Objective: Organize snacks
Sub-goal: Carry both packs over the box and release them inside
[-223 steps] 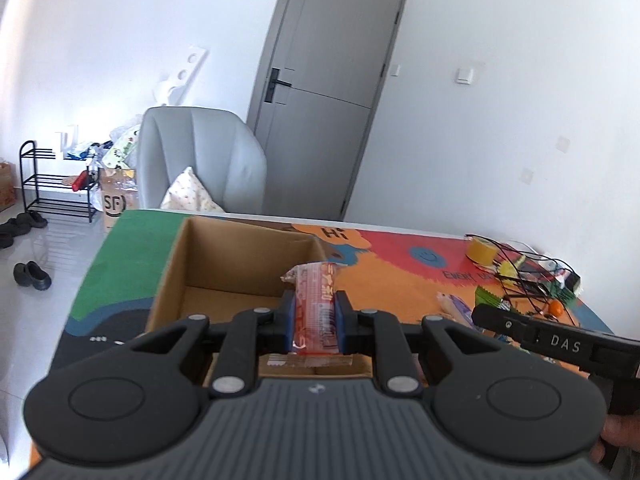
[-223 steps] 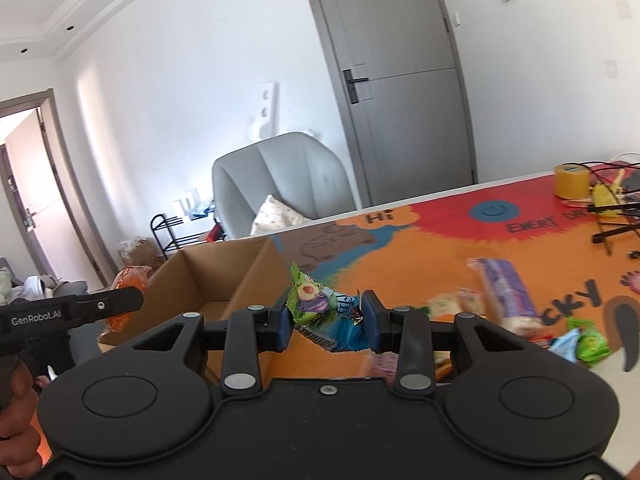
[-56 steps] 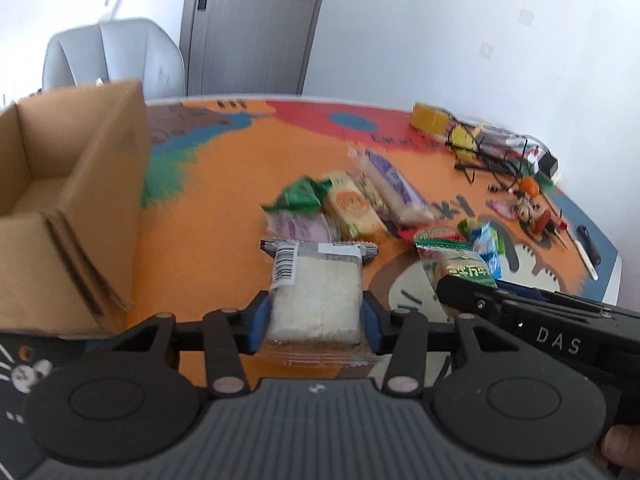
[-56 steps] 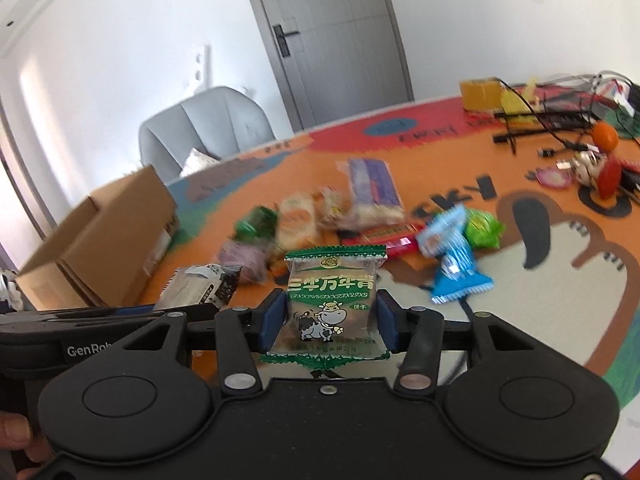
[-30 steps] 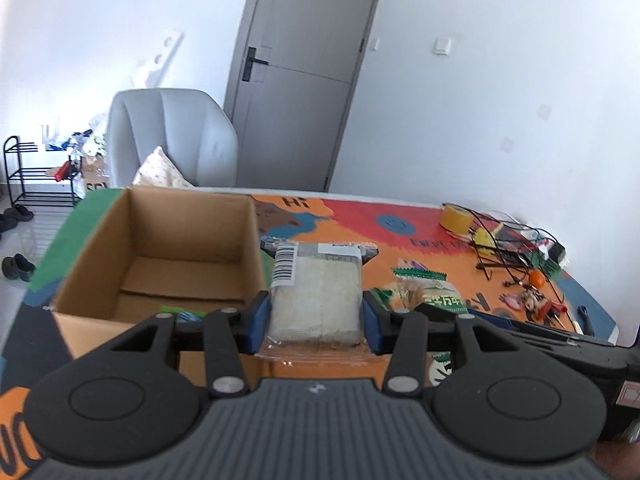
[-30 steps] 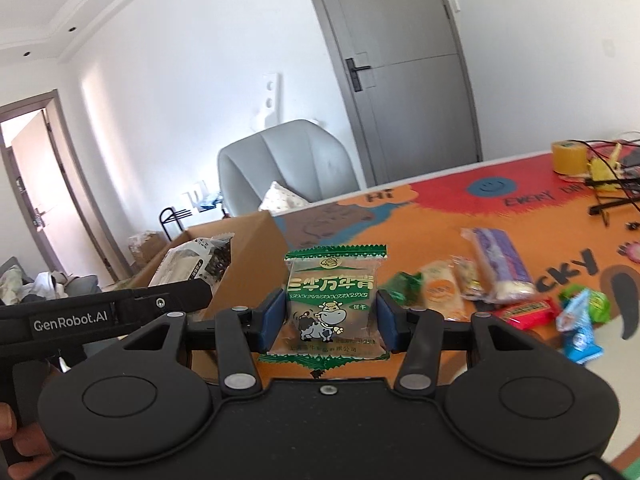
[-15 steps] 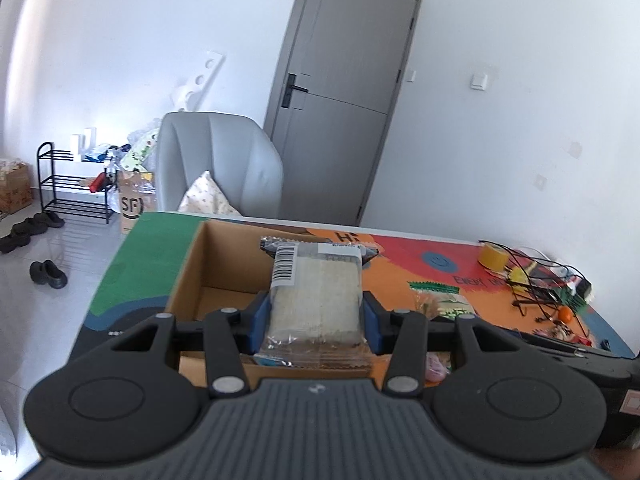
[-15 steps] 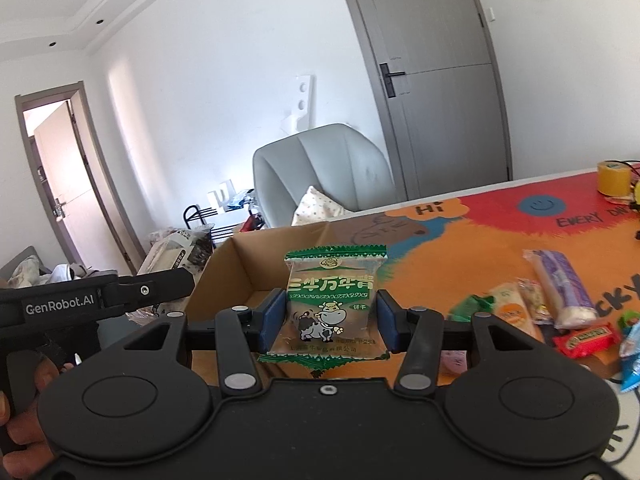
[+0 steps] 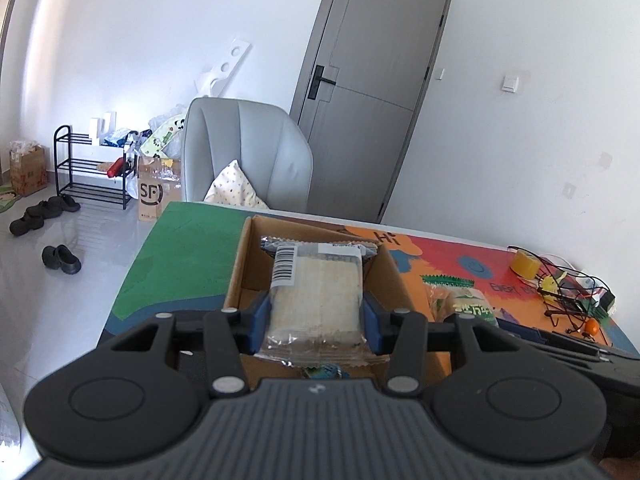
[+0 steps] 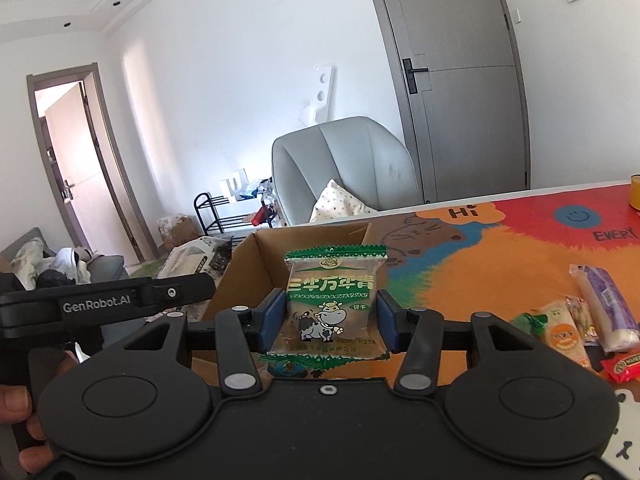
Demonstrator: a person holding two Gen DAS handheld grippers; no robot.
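Note:
My left gripper (image 9: pixel 316 316) is shut on a clear-wrapped pale cracker pack (image 9: pixel 316 296) with a barcode label, held over the open cardboard box (image 9: pixel 240 264). My right gripper (image 10: pixel 326 320) is shut on a green-edged biscuit packet (image 10: pixel 332 304) with a cartoon cow, held over the same box (image 10: pixel 316 248). The green packet also shows in the left wrist view (image 9: pixel 460 300), to the right of the box. The left gripper's body (image 10: pixel 104 304) and its pack (image 10: pixel 196 260) show at the left of the right wrist view. A blue-green snack (image 9: pixel 324 370) peeks out inside the box.
Loose snacks lie on the colourful table mat (image 10: pixel 500 272): a purple-wrapped roll (image 10: pixel 608 304), an orange-label pack (image 10: pixel 560 336), a red bar (image 10: pixel 624 364). Yellow tape (image 9: pixel 524 264) and tangled cables (image 9: pixel 568 288) sit at the far right. A grey chair (image 9: pixel 248 160) stands behind the table.
Both grippers have carried their packets from the snack pile leftward to over the cardboard box. In the last half second both moved closer over the box opening.

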